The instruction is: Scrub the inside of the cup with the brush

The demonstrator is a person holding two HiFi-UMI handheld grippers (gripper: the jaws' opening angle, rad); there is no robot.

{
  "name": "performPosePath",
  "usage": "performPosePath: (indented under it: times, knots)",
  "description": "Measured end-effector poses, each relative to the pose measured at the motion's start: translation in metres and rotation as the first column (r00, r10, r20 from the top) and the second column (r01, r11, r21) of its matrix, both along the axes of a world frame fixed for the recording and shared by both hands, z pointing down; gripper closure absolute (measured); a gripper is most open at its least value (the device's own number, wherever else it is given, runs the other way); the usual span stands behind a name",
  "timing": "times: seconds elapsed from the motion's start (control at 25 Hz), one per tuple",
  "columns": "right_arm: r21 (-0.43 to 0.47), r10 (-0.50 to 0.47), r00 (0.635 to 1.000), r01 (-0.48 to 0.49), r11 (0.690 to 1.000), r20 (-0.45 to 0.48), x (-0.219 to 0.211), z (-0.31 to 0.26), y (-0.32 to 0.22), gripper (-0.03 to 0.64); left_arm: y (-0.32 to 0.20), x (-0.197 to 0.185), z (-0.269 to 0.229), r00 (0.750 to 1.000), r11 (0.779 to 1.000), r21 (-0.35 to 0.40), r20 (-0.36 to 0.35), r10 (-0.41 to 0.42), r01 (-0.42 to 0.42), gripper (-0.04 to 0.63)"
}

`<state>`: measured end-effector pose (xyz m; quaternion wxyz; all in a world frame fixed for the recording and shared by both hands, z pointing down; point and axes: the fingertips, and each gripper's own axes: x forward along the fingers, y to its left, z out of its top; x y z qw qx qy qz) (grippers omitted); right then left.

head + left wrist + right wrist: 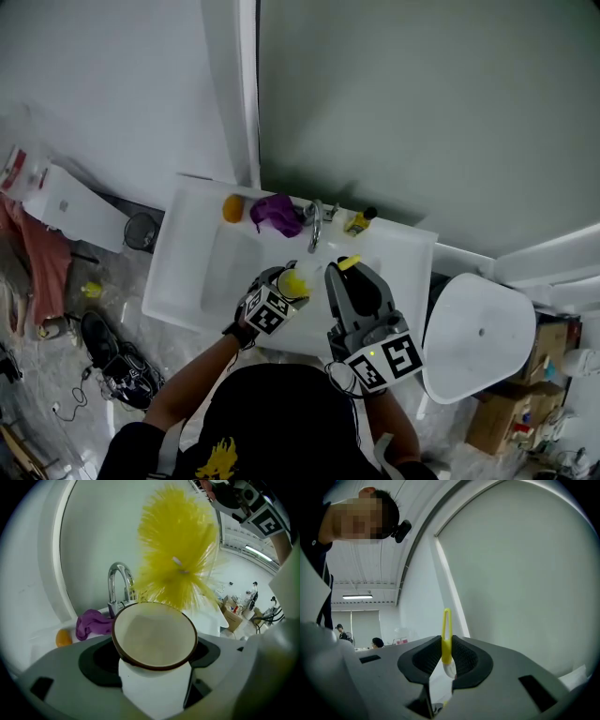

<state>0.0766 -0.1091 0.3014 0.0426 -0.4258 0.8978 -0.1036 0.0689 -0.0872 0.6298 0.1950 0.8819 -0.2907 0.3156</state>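
My left gripper (153, 662) is shut on a white cup with a brown rim (154, 637), its mouth facing the camera and looking empty. The brush's yellow bristle head (179, 566) hovers just above the cup's far rim, outside it. My right gripper (446, 662) is shut on the brush's yellow loop handle (446, 637), which stands upright between the pads. In the head view both grippers are over the sink's front edge, the left gripper (284, 289) with the yellow bristles (292, 281) at the cup, the right gripper (350, 277) just to its right.
The white sink (192, 272) has a chrome faucet (315, 223) at the back. A purple cloth (275, 214), an orange object (232, 208) and a small bottle (358, 221) lie on the back ledge. A white rounded lid (478, 337) is to the right.
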Motion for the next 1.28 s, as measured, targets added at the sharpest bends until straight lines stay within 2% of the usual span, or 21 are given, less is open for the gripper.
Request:
performPosePath:
  times: [0.32,0.6,0.72,0.88,1.0,1.28]
  knots:
    - [-0.048,-0.049,0.999,0.049,0.998,0.003,-0.017,0.022,0.008,0.528,0.009,0.009,-0.030,0.999,0.999,0.002,-0.028,0.041,-0.041,0.181]
    - [-0.068,-0.099,0.993,0.095,0.993,-0.061,-0.034,0.040,0.015,0.528,0.012,0.013,-0.047,0.996,0.996,0.035,-0.037,0.078,-0.076,0.181]
    - [-0.035,-0.132,0.986,0.129,0.991,-0.102,-0.044,0.043,0.016,0.528,0.014,0.017,-0.056,0.994,0.995,0.041,-0.048,0.098,-0.096,0.181]
    - [0.057,-0.170,0.975,0.180,0.982,-0.146,-0.045,0.034,0.012,0.529,0.022,0.021,-0.066,0.990,0.993,0.031,-0.078,0.117,-0.115,0.181]
    - [0.061,-0.173,0.976,0.182,0.981,-0.135,-0.036,0.032,0.006,0.526,0.022,0.015,-0.069,0.990,0.994,0.021,-0.089,0.113,-0.112,0.181]
    - [-0.018,-0.183,0.979,0.182,0.983,-0.089,-0.018,0.044,0.024,0.529,0.016,-0.013,-0.059,0.995,0.998,-0.017,-0.082,0.055,-0.056,0.181]
